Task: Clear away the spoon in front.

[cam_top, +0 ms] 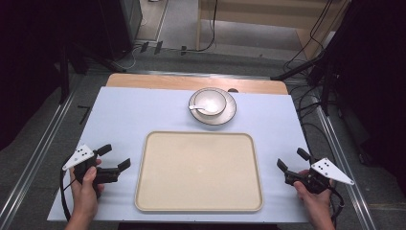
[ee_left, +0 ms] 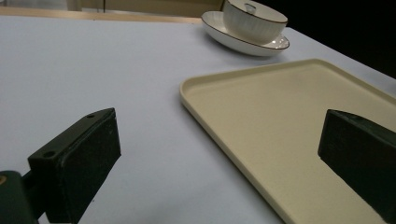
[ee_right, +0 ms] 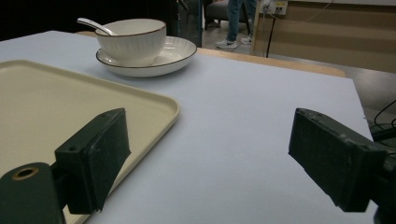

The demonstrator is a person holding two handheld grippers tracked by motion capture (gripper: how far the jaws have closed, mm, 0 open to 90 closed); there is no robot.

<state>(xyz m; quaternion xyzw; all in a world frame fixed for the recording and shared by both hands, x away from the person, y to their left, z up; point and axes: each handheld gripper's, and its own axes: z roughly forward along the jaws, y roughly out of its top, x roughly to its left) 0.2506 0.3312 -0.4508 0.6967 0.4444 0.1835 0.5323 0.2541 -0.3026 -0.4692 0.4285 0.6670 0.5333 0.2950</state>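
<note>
Both sets of fingers stand wide apart with nothing between them, each hovering low over the pale surface (cam_top: 119, 115) at the near corners. The left gripper (cam_top: 116, 157) sits just off the left edge of the cream tray (cam_top: 198, 171); in its own view the tray's near-left corner (ee_left: 187, 88) lies just ahead and to the right of the fingers (ee_left: 88, 163). The right gripper (cam_top: 292, 160) mirrors it off the tray's right edge.

Past the tray, well ahead of both pairs of fingers, stands the bowl (cam_top: 208, 101) on its plate (cam_top: 229, 115), with a white spoon (cam_top: 201, 109) resting inside, its handle pointing toward the left side. The stack is roughly centred, slightly nearer the right gripper, I'd judge. Either hand would have to reach forward and inward across the tray's far corner to get there.
</note>
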